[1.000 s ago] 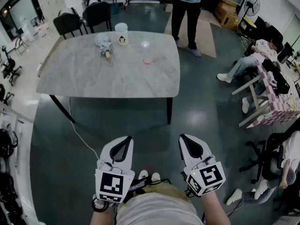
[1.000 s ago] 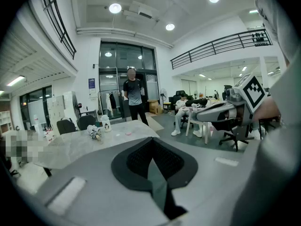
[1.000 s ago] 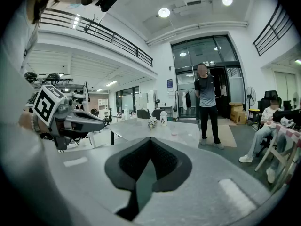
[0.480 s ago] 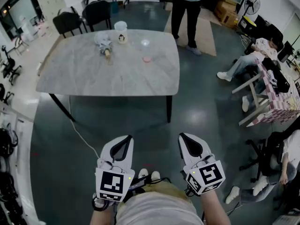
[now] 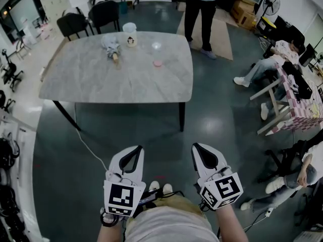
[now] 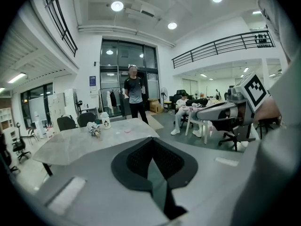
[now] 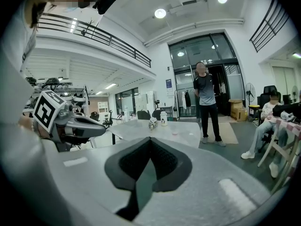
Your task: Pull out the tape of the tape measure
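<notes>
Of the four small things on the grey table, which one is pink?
The flat round disc, lying on the near side of the small clear cup. The white lidded container and the pale crumpled bundle to its left are not pink.

Two grippers show: the left gripper [image 5: 133, 155] and the right gripper [image 5: 199, 153]. One bench [image 5: 126, 82] stands ahead of them.

Four small things lie on the bench, all towards its far edge and well ahead of both grippers:
- one white bottle [image 5: 130, 35]
- one pale bundle [image 5: 111, 45]
- one clear cup [image 5: 156, 47]
- one pink disc [image 5: 158, 63]

Beyond the bench, ahead of the left gripper, are two dark chairs: the left chair [image 5: 74, 24] and the right chair [image 5: 106, 15].

Three people are in view. One standing person [image 5: 200, 14] is beyond the bench, ahead of the right gripper. Off to that gripper's right are one seated person [image 5: 262, 69] and a second seated person [image 5: 309, 165]. One fan [image 5: 271, 6] stands far ahead on that side.
</notes>
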Demonstrator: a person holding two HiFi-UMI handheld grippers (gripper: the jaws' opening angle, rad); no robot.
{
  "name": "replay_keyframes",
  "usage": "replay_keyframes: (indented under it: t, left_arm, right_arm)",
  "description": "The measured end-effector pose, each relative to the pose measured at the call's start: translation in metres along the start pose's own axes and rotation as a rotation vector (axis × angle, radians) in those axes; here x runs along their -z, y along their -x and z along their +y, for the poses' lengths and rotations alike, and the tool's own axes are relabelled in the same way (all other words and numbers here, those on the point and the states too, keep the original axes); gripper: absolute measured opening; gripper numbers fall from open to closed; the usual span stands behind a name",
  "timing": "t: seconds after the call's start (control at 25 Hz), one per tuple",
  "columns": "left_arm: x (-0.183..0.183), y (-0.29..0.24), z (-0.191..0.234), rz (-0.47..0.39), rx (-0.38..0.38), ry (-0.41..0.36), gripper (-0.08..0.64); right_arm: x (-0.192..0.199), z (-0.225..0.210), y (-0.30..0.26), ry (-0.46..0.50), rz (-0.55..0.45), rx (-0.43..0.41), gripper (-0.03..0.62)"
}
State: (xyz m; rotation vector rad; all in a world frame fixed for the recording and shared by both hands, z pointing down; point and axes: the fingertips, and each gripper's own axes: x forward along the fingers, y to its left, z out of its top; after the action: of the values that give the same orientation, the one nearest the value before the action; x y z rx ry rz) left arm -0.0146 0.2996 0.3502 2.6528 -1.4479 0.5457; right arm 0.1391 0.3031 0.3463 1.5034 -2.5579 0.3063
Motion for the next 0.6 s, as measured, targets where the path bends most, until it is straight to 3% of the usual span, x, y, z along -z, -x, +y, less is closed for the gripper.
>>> replay_keyframes:
  t: [0.16, 0.2, 0.24, 0.32, 0.6]
  left_arm:
    - [-0.001, -0.001, -0.004, -0.009, 0.014, 0.018, 0.006]
    - [-0.001, -0.001, -0.007, -0.009, 0.023, 0.022, 0.017]
    - [0.000, -0.001, -0.008, -0.008, 0.031, 0.025, 0.076]
    - [0.000, -0.001, -0.010, -0.005, 0.036, 0.029, 0.103]
    - [-0.002, 0.002, -0.011, -0.002, 0.005, 0.027, 0.112]
  right_arm:
    - [0.000, 0.000, 0.001, -0.012, 0.002, -0.003, 0.001]
    - [0.001, 0.000, 0.001, -0.013, 0.006, -0.007, 0.038]
    - [0.002, 0.001, 0.002, -0.013, 0.008, -0.011, 0.066]
    - [0.002, 0.002, 0.002, -0.015, 0.008, -0.016, 0.091]
    - [0.002, -0.004, 0.008, -0.032, 0.003, -0.020, 0.140]
